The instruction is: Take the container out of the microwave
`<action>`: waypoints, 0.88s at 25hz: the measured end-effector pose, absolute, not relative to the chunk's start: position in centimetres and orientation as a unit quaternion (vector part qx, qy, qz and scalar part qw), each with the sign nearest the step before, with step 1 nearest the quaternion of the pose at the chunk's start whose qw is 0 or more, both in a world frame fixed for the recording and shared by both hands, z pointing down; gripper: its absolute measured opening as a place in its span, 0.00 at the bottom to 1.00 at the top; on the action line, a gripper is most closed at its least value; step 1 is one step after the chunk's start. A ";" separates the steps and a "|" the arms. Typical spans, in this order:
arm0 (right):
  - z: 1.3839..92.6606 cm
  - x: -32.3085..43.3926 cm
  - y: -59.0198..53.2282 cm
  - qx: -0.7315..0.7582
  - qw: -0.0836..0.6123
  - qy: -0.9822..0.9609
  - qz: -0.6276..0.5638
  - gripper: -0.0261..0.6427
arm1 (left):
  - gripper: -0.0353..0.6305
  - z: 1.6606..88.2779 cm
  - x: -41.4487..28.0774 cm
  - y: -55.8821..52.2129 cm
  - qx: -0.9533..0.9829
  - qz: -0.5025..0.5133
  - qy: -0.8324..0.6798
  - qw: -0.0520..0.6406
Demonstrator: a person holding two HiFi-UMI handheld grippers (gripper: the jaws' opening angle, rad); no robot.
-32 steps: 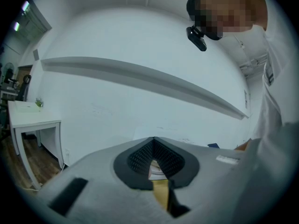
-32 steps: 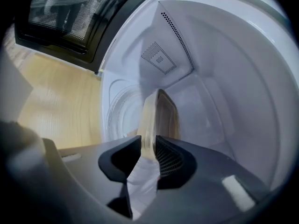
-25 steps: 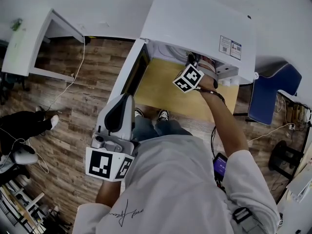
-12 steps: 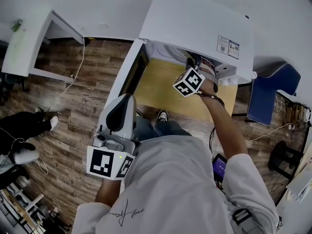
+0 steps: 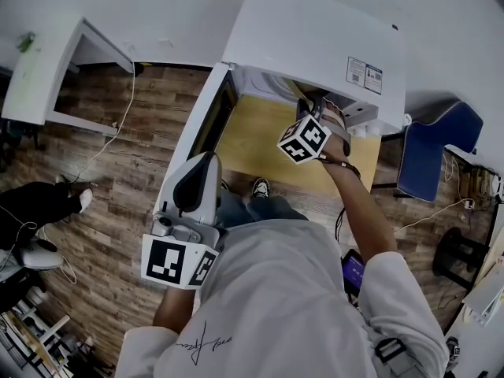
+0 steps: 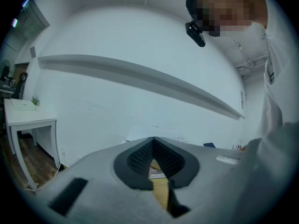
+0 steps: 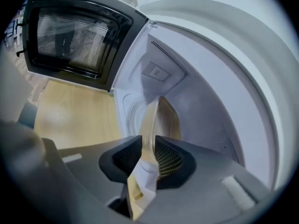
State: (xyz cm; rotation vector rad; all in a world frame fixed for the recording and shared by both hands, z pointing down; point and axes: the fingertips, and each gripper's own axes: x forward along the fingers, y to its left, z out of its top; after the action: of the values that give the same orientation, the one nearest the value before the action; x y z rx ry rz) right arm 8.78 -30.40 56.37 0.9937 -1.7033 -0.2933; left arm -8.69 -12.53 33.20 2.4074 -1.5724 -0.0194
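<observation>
The white microwave (image 5: pixel 315 38) stands on a wooden table (image 5: pixel 260 144) with its door (image 5: pixel 209 124) swung open to the left. My right gripper (image 5: pixel 315 109) reaches into the cavity mouth. In the right gripper view its jaws (image 7: pixel 148 141) are shut on the rim of a translucent tan container (image 7: pixel 161 120), which tilts in front of the white inner wall (image 7: pixel 196 97). The container's lower part is hidden behind the jaws. My left gripper (image 5: pixel 203 164) hangs back by the door's near end, shut and holding nothing (image 6: pixel 153 143).
The dark glass door (image 7: pixel 74 36) stands open at the left of the cavity. A white desk (image 5: pixel 47 61) stands at far left and a blue chair (image 5: pixel 429 152) at right. Cables run across the wooden floor (image 5: pixel 118 132).
My right gripper has drawn back a little from the cavity towards me, still gripping the container, and has rolled slightly. The left gripper has stayed put.
</observation>
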 end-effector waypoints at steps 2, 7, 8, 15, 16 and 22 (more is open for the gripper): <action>56.1 8.7 -30.2 0.419 0.538 -0.722 -0.117 0.19 | 0.05 33.2 -8.6 -12.5 0.831 -0.007 -0.541 0.132; 55.2 8.6 -29.7 0.421 0.529 -0.728 -0.113 0.19 | 0.05 33.0 -8.5 -12.3 0.834 -0.003 -0.536 0.132; 55.1 8.6 -29.6 0.422 0.526 -0.730 -0.111 0.19 | 0.05 32.9 -8.5 -12.3 0.834 -0.003 -0.536 0.131; 54.3 8.5 -28.6 0.415 0.515 -0.745 -0.088 0.18 | 0.05 32.5 -8.4 -12.4 0.836 -0.002 -0.534 0.124; 54.1 8.5 -28.5 0.414 0.513 -0.747 -0.085 0.18 | 0.05 32.5 -8.4 -12.5 0.837 -0.003 -0.534 0.123; 53.9 8.6 -27.6 0.401 0.506 -0.761 -0.070 0.18 | 0.05 32.4 -8.4 -12.9 0.837 0.003 -0.534 0.120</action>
State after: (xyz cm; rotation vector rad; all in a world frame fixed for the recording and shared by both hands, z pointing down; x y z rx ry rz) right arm 8.56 -27.60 53.92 0.9676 -1.8353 -0.1688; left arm -8.39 -12.94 32.36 2.4454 -1.5604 0.0076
